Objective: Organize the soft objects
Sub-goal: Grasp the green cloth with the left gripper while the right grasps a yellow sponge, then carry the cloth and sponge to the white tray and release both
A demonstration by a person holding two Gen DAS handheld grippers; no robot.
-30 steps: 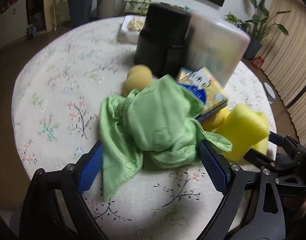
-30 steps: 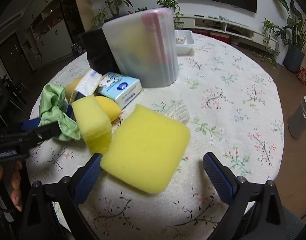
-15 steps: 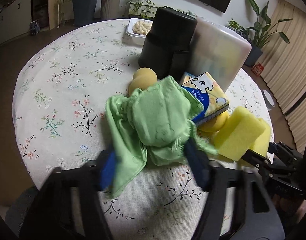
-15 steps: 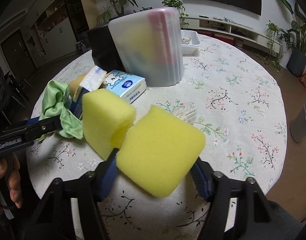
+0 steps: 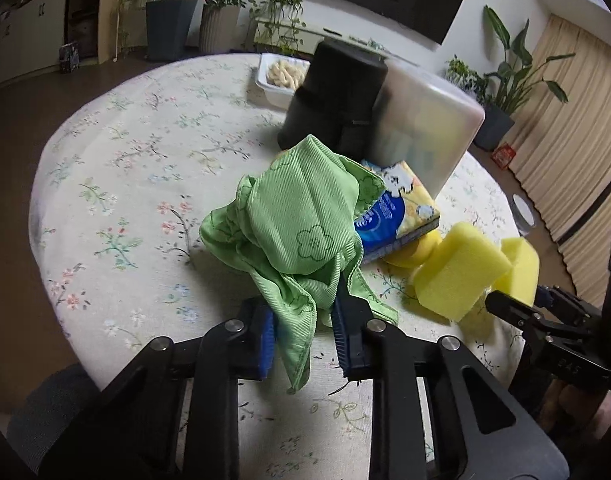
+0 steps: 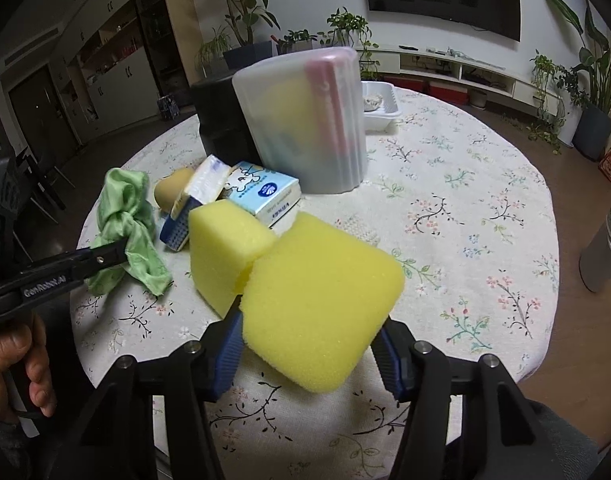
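- Yellow foam up front: we've got the right gripper (image 6: 309,344) with its jaws squeezed in on a big yellow sponge (image 6: 321,308), pads pressing both sides, having just closed tighter on it.
- Just behind it, touching, sits a second yellow sponge (image 6: 225,252) on the floral tablecloth (image 6: 465,208).
- On our other side, the left gripper (image 5: 303,330) has its jaws pinched nearly together on the green cloth (image 5: 301,216), which bunches up above the pads with one tail hanging down.
- Right behind the cloth we see two tissue packs (image 6: 261,194) leaning on each other, with a round yellow thing (image 6: 173,190) tucked beside them.
- Further back stand a frosted plastic container (image 6: 305,120) and a black canister (image 5: 337,92), side by side.
- Way at the far edge there's a white tray (image 6: 379,108); can't really tell what's in it.
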